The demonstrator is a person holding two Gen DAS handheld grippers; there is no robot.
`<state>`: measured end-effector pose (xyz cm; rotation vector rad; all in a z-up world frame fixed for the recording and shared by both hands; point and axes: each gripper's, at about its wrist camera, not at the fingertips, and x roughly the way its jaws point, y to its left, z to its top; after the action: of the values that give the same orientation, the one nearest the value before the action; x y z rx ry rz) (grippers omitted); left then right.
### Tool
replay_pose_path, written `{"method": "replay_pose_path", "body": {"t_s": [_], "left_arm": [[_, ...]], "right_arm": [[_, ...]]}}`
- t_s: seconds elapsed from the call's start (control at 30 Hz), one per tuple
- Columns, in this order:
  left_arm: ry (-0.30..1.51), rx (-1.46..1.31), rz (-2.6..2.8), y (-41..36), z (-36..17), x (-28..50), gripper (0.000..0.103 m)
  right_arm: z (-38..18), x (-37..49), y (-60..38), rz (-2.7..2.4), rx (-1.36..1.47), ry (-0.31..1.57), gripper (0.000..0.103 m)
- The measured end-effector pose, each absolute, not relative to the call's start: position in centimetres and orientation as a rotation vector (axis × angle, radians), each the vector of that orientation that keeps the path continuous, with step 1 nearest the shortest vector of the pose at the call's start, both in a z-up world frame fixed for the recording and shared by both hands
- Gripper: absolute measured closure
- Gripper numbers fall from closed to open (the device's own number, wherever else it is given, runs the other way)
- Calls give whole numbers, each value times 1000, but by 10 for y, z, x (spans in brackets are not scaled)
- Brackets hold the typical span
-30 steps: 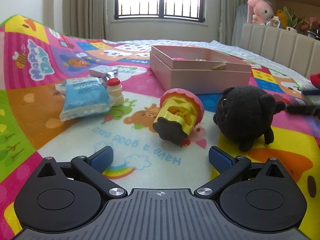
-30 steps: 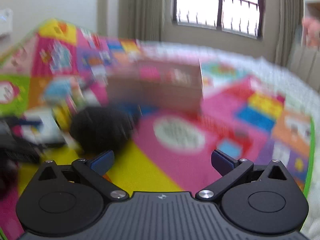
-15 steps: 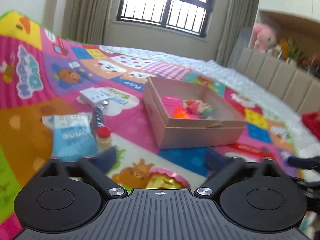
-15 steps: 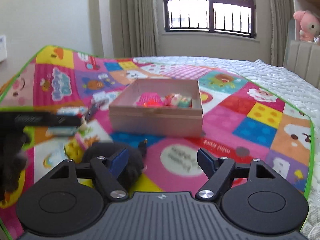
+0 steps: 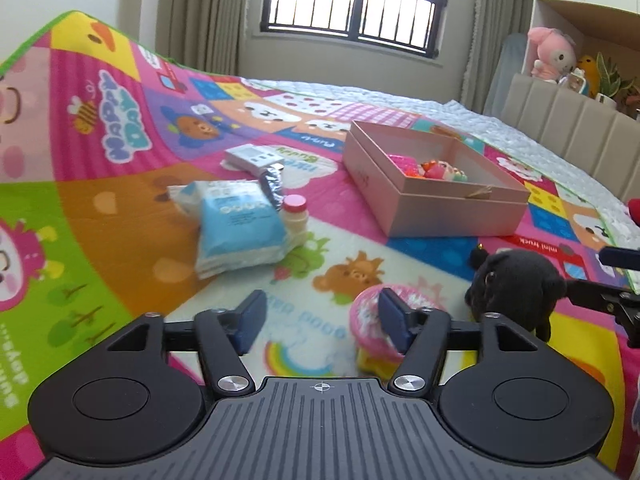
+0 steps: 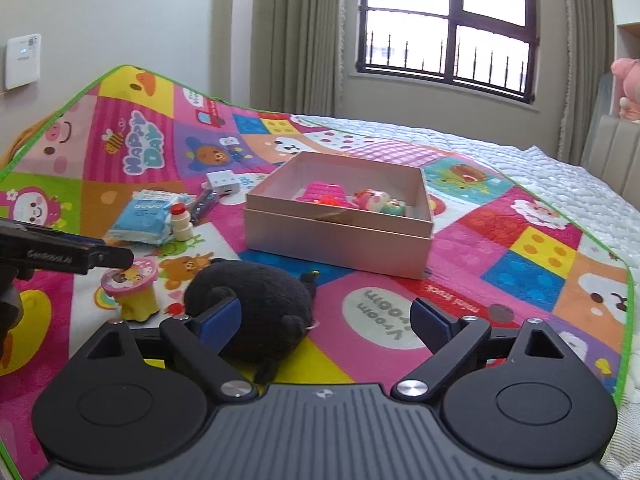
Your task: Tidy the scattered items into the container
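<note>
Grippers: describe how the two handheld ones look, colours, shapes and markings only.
Left gripper and right gripper match: black ribbed body, two round black discs, angled black arms with silver pivot screws, blue finger pads. A small crosshair mark sits at the centre. White lettering runs along the left gripper's side in the right wrist view.

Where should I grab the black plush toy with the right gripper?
Around its round body, coming down from above and closing across the sides. It lies low on the mat, soft and bulky, just ahead of the right gripper, whose empty jaws are opening.
</note>
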<state>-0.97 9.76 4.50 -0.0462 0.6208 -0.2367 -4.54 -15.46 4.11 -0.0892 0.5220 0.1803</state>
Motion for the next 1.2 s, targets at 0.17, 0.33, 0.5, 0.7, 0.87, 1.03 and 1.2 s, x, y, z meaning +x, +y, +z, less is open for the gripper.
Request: {"method": "replay_pose_path", "body": {"t_s": [0.17, 0.33, 0.5, 0.7, 0.87, 1.03, 1.2], "left_arm": [[582, -105, -274, 106, 45, -18, 5], [637, -238, -279, 109, 40, -20, 0], [630, -176, -281, 96, 32, -28, 0], [617, -220, -288, 99, 27, -30, 0], [601, -233, -327, 96, 34, -33, 0], [590, -142, -424, 77, 47, -42, 0], [569, 8, -546, 46, 56, -52, 0]], "right_arm": [[41, -46, -147, 196, -115, 515, 6], [36, -49, -143, 213, -163, 522, 0], [26, -55, -129, 186, -289, 489, 0], [39, -48, -128, 246, -188, 474, 0], [58, 4, -145, 226, 29, 515, 36], [36, 38, -150, 225, 37, 671, 54], [40, -14, -174, 333, 97, 653, 52]]}}
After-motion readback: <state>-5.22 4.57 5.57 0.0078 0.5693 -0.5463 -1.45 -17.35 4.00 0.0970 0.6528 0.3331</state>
